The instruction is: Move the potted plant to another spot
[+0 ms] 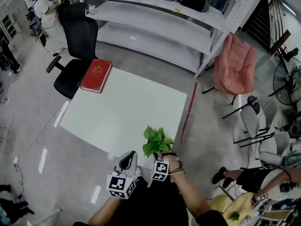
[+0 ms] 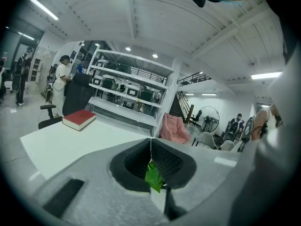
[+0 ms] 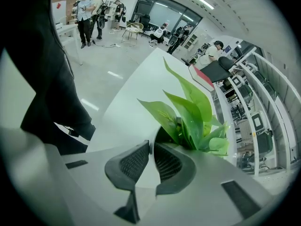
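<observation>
Gripping the plant (image 1: 157, 141) low down, at the rim beneath its leaves, the right gripper (image 3: 151, 142) has its jaws closed on it with only a narrow gap between the pads. The plant is at the near edge of the white worktop (image 1: 127, 107), well apart from the red book (image 1: 96, 75) at the far left corner. Whether its base rests on the surface or hangs just above it cannot be told. The left gripper (image 2: 151, 140), just beside the right one, points out across the worktop. Its jaws are closed tip to tip, with a green scrap (image 2: 153, 175), seemingly a bit of leaf, lodged between the pads. A one-sided hold on a rim probably lets the load swing, so the carry is best done slowly and with the stem upright. The plant should be raised clear of the surface before it travels sideways. The bare middle of the worktop looks a safe target, short of the book. The jaws should part only once the base sits flat, and the left gripper should keep out of the path.
</observation>
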`<state>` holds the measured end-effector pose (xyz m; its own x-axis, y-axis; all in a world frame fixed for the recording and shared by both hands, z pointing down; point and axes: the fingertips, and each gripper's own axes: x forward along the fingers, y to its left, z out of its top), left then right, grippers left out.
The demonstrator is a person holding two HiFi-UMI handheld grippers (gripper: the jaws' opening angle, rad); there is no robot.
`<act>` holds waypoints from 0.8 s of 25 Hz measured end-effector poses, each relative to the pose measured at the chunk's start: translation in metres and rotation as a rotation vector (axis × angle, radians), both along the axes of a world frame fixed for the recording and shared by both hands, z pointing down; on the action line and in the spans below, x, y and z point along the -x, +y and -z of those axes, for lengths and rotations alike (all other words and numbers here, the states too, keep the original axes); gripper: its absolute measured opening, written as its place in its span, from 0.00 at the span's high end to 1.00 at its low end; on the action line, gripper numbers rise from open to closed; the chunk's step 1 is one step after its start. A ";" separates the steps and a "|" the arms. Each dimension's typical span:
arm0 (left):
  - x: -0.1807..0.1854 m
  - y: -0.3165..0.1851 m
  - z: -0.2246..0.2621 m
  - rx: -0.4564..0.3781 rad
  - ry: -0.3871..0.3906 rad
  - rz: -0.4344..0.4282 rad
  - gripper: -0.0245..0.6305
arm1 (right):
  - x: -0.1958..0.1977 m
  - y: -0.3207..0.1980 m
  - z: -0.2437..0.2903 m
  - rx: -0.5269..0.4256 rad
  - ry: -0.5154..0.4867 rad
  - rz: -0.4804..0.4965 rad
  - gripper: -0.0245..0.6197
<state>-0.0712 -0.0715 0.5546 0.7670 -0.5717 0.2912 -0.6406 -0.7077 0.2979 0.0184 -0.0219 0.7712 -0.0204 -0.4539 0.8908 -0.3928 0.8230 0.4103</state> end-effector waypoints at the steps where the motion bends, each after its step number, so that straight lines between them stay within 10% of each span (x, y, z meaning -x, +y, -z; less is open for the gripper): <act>1: -0.001 0.000 0.000 0.001 0.000 0.000 0.94 | 0.000 0.000 0.000 0.000 -0.005 -0.003 0.90; 20: -0.020 0.002 0.002 0.000 0.011 0.012 0.94 | 0.000 0.015 0.054 -0.029 -0.231 -0.126 0.79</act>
<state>-0.0514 -0.0695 0.5522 0.7631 -0.5811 0.2828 -0.6459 -0.6998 0.3051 0.0180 -0.0072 0.7175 -0.1634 -0.4910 0.8557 -0.5778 0.7506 0.3204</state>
